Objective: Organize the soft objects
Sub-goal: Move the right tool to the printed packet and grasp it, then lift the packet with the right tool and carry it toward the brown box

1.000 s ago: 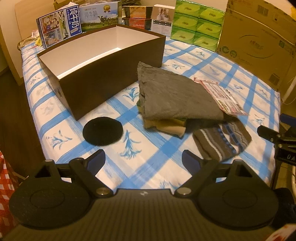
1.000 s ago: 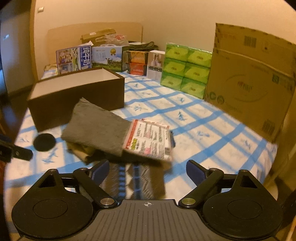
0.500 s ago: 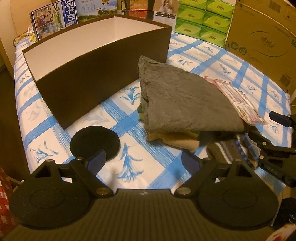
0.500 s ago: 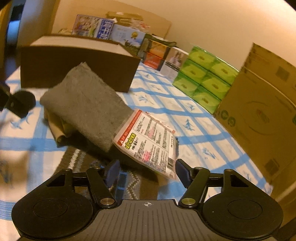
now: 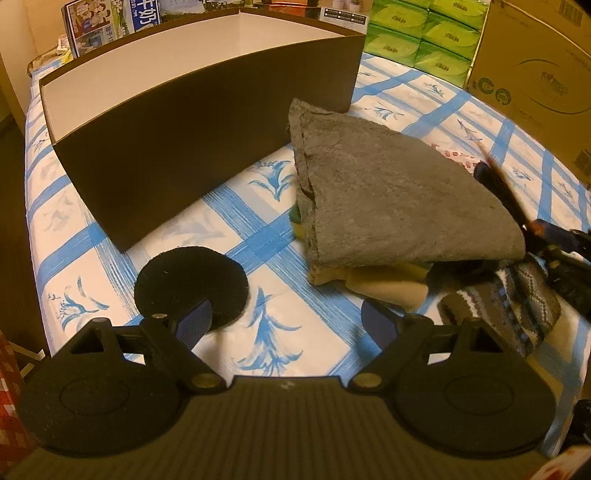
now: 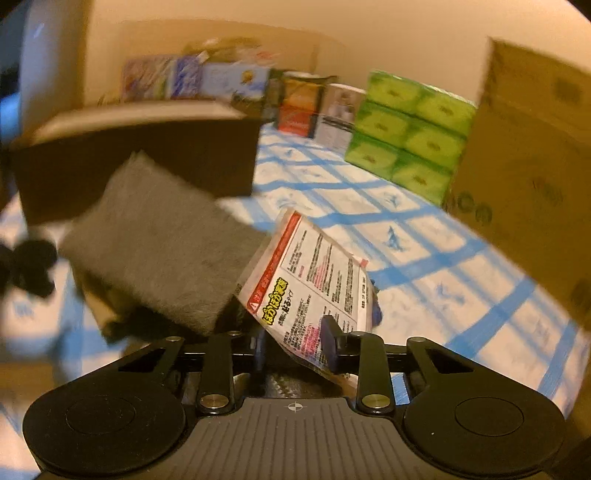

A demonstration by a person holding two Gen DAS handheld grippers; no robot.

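A printed packet stands tilted on edge against a folded grey felt cloth. My right gripper has the packet's near corner between its jaws; they are closing and the pads touch it. In the left wrist view the grey cloth lies over beige and yellow cloths, with a patterned knit piece to their right. My left gripper is open and holds nothing; its left finger hangs over a black round pad. An open dark brown box stands behind them.
All lies on a blue-checked sheet whose left edge drops to the floor. Green tissue packs, a big cardboard carton and printed boxes line the back and right. My right gripper's arm shows at the right.
Both grippers came down and forward toward the pile. The right jaws narrowed around the packet's corner, and the packet tipped up from lying flat. The left jaws stayed wide.
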